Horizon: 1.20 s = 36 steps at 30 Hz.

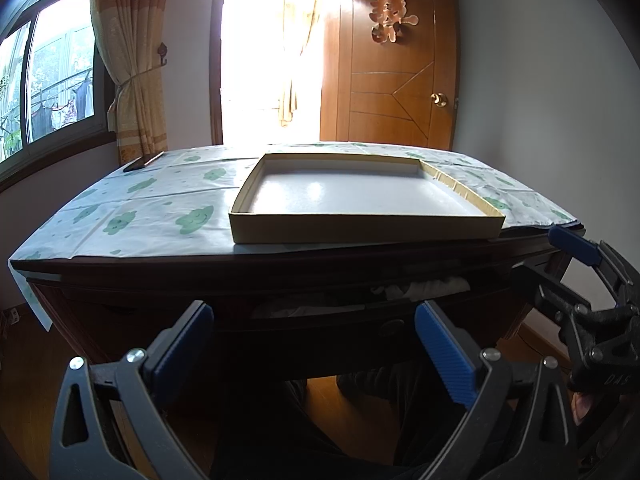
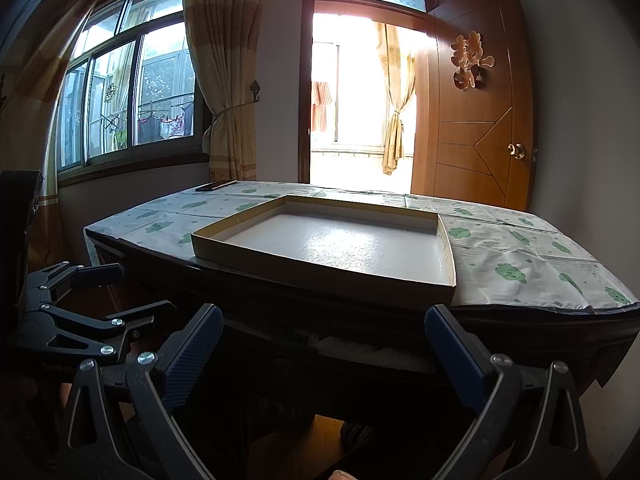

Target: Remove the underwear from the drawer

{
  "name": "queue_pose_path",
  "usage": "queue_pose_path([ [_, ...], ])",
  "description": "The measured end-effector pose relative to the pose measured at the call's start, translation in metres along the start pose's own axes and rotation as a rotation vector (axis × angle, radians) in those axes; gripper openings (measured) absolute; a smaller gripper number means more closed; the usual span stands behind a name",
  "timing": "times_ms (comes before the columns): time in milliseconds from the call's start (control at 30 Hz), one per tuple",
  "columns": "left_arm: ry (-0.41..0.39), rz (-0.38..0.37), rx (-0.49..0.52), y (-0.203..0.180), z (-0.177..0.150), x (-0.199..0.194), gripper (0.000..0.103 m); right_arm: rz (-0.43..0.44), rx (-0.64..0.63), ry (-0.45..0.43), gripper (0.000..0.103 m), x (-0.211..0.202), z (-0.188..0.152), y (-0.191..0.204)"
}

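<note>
Below the counter's (image 1: 160, 216) front edge, the drawer (image 1: 360, 300) showed pale cloth (image 1: 420, 286); we held the left gripper (image 1: 314, 344) and right gripper (image 2: 324, 354) wide, empty.

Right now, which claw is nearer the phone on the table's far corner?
Left. The phone lies ahead and to the left of the left claw; the right claw sits farther right.

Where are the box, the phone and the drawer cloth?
box (image 1: 360, 230), left wrist view, on its near outer wall.
phone (image 2: 215, 185), right wrist view, middle of its dark face.
cloth (image 1: 424, 287), left wrist view, pale fold showing in the drawer gap.
</note>
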State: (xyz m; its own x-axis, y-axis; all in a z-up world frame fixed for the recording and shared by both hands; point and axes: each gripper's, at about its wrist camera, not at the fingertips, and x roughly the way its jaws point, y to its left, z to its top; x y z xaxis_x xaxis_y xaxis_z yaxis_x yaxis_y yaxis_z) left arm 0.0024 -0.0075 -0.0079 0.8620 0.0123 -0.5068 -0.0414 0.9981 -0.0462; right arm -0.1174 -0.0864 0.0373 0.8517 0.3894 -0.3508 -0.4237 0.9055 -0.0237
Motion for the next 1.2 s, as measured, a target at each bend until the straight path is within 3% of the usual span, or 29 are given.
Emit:
queue_pose_path([
  [1000, 0.0, -0.001, -0.002, 0.0006, -0.0007, 0.0, 0.103, 0.015, -0.024, -0.003, 0.102, 0.0032, -0.0031, 0.0047],
  [1200, 0.01, 0.003, -0.019, 0.0067, -0.0057, 0.004, 0.103, 0.025, -0.058, -0.068, 0.102, 0.0049, -0.0081, 0.0021],
])
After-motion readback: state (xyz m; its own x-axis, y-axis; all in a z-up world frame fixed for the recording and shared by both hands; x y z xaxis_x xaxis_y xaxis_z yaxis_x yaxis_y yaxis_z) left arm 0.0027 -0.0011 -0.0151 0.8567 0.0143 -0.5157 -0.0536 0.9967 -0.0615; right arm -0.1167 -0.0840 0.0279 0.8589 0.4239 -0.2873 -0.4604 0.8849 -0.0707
